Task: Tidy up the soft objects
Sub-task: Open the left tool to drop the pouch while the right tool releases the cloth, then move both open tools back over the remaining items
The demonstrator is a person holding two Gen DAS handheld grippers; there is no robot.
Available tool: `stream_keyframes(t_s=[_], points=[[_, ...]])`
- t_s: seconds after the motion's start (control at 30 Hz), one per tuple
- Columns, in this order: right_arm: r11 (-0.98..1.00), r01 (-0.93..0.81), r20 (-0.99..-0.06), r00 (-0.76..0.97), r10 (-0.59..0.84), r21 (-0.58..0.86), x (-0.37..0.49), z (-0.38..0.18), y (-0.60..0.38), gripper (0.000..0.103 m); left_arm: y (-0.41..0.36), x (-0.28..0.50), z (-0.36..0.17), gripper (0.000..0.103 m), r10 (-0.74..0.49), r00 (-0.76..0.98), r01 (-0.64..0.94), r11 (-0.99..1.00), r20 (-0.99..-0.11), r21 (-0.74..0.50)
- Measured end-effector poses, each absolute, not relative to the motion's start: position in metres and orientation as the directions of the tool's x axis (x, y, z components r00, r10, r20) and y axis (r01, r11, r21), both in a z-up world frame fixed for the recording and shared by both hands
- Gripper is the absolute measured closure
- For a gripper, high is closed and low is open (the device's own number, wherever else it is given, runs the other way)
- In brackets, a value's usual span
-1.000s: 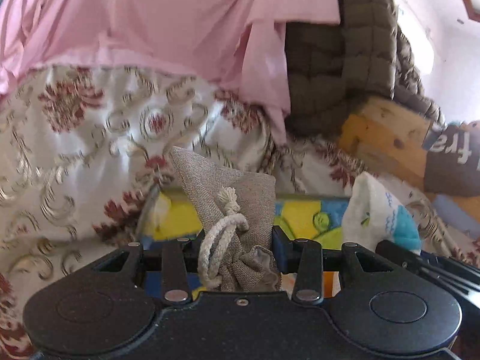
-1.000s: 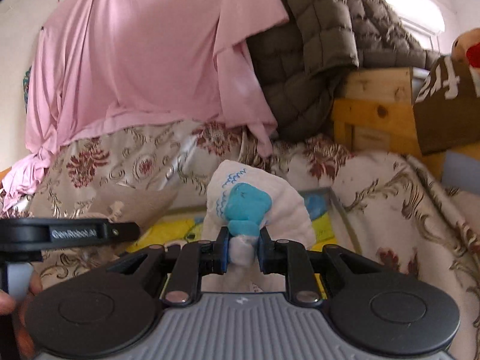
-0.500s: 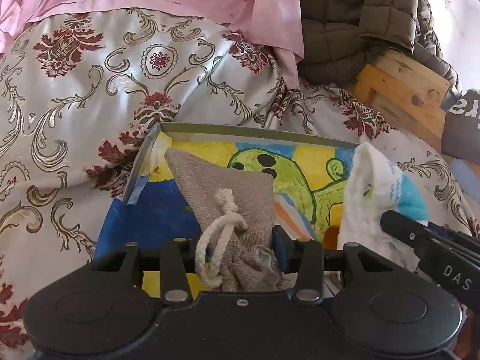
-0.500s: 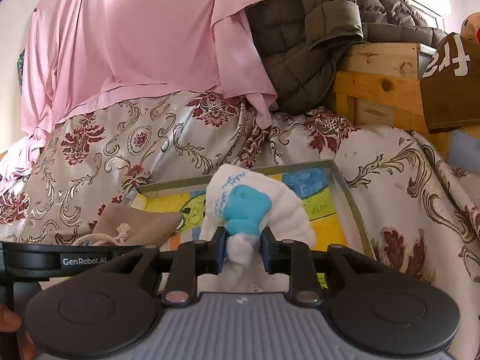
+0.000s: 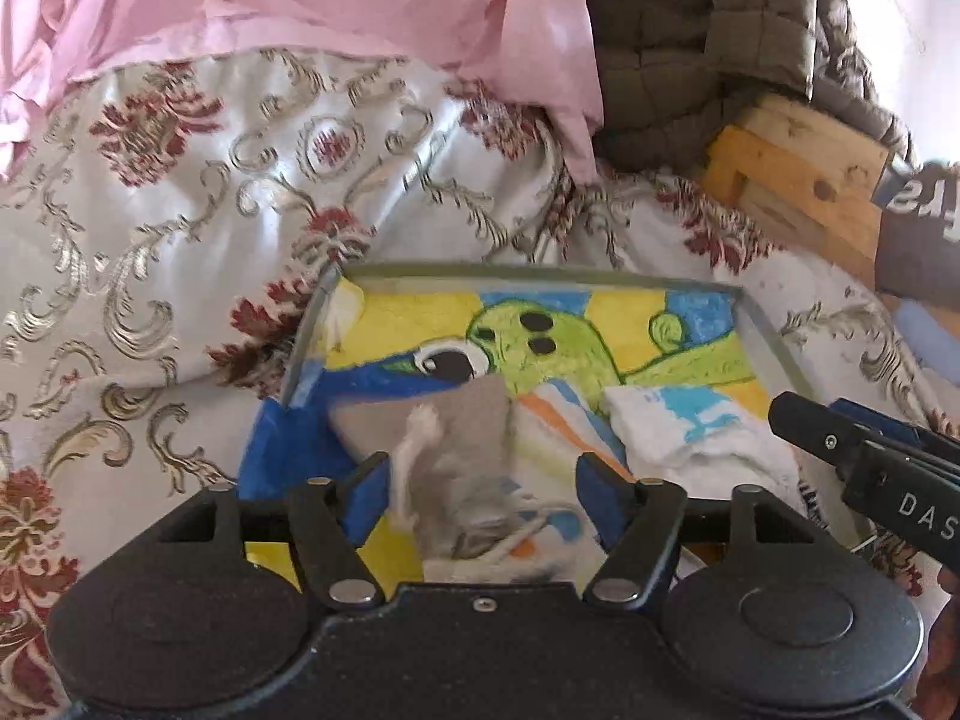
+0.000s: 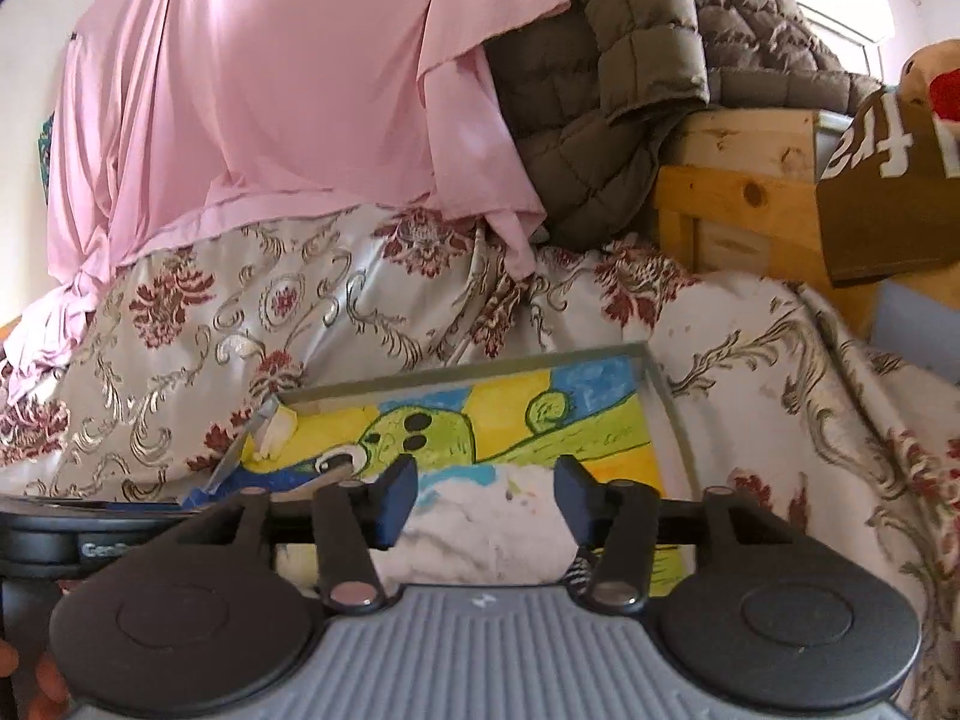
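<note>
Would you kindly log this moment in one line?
left tool: opening, burlap pouch released | right tool: opening, white cloth released | both in tray

A home bedroom: floral bedspread [image 6: 288, 312], pink sheet [image 6: 270, 90], quilted jacket [image 6: 612, 78].

The left wrist view looks forward and steeply down from just behind the left claw [image 5: 480, 495], close over the near edge of the painted tray [image 5: 774, 348] on the bed's floral cover [image 5: 180, 228]. The right wrist view sits just behind the right claw [image 6: 486, 501], tilted down less, so it takes in more of the pink cloth [image 6: 288, 102] and quilted jacket [image 6: 612, 90] beyond. Both face the tray's far edge and share the tray, cover, cloth, jacket and wooden crate [image 6: 738, 180]. Each view catches the other tool at its inner side.
</note>
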State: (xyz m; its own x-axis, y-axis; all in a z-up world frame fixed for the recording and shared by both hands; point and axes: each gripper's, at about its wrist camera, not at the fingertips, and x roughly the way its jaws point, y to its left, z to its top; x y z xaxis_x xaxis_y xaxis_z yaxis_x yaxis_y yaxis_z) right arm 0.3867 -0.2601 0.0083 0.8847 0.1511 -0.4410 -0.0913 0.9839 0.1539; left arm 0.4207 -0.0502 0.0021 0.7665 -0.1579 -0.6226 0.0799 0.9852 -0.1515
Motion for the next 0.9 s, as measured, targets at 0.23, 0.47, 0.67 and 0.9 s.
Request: stream_keyframes(t_s=[0.23, 0.47, 0.67, 0.9], points=[[0.985, -0.085, -0.379, 0.915, 0.138, 0.152, 0.352, 0.037, -0.270, 0.025, -0.044, 0.383, 0.036, 0.018, -0.152, 0.844, 0.060, 0.980, -0.514, -0.191], [0.982, -0.064, -0.311, 0.943, 0.119, 0.180, 0.309, 0.063, -0.278, 0.008, -0.046, 0.336, 0.067, 0.009, -0.161, 0.893, 0.081, 0.976, -0.420, -0.202], [0.981, -0.069, -0.277, 0.954, 0.118, 0.180, 0.273, 0.074, -0.278, 0.003, -0.046, 0.291, 0.079, 0.006, -0.152, 0.916, 0.075, 0.974, -0.372, -0.214], [0.980, -0.089, -0.237, 0.963, 0.131, 0.178, 0.228, 0.083, -0.273, 0.000, -0.040, 0.239, 0.086, 0.001, -0.128, 0.937, 0.059, 0.975, -0.325, -0.215]])
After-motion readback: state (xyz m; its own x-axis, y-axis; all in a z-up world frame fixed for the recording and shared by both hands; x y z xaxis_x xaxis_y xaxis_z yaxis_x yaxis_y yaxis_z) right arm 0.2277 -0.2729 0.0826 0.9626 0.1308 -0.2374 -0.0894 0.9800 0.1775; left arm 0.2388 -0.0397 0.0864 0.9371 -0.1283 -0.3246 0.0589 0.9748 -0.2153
